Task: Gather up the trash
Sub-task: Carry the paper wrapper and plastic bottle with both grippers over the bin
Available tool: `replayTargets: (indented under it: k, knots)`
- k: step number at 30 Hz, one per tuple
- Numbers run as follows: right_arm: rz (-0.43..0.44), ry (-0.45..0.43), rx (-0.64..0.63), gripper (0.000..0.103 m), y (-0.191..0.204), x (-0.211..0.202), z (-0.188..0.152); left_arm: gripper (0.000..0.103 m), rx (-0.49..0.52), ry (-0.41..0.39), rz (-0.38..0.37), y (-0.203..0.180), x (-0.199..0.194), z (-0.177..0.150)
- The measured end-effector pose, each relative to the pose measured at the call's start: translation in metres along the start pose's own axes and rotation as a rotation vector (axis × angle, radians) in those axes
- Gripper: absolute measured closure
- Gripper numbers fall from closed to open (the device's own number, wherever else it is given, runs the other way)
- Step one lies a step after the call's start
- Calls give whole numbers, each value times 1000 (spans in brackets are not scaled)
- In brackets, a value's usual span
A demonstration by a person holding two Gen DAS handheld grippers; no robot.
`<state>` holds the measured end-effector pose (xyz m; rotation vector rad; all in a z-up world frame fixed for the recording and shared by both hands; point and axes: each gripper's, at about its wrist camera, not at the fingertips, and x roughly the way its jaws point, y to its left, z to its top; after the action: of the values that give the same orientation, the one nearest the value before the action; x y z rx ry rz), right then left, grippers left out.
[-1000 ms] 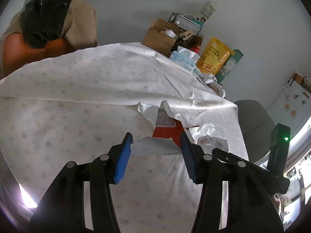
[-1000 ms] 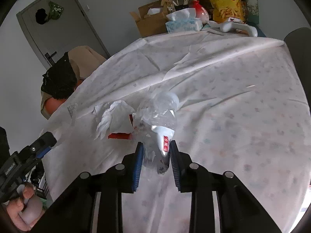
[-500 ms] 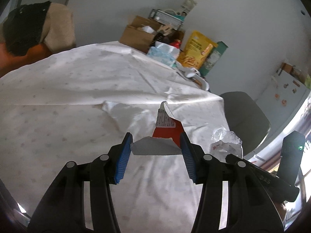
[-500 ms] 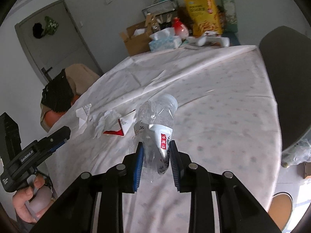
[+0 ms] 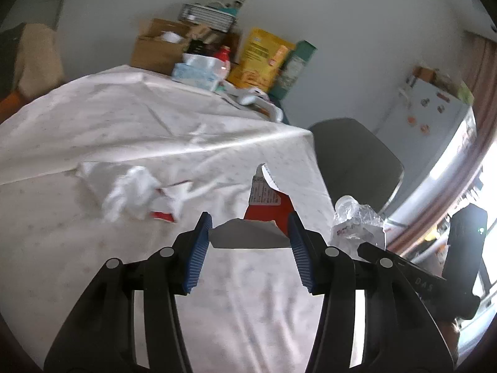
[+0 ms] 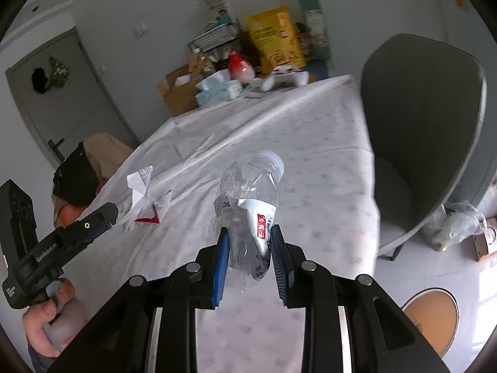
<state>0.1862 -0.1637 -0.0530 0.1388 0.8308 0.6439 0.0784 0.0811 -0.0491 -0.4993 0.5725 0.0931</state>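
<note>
While crumpled, clear bottle [image 6: 248, 205], torn wrapper [image 5: 264, 205]

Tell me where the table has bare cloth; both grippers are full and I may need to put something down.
Free: the tablecloth between the crushed bottle and the grey chair, and the near cloth below the crumpled tissue. Crowded: the far edge, with tissue pack, cardboard box and yellow snack bag.

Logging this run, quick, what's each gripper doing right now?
Left gripper: shut on the torn red wrapper.
Right gripper: shut on the crushed plastic bottle.
</note>
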Motion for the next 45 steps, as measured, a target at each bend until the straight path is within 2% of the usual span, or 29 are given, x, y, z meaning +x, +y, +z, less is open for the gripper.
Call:
replayTargets:
  k: [18, 31, 45]
  knots:
    - [-141, -87, 190, 76, -113, -60, -23, 53, 152, 87, -124, -98, 43, -14]
    - [-224, -103, 332, 76, -194, -86, -62, 53, 278, 177, -186, -170, 79, -39]
    - [-310, -85, 506, 76, -281, -96, -119, 53, 405, 320, -253, -249, 131, -86]
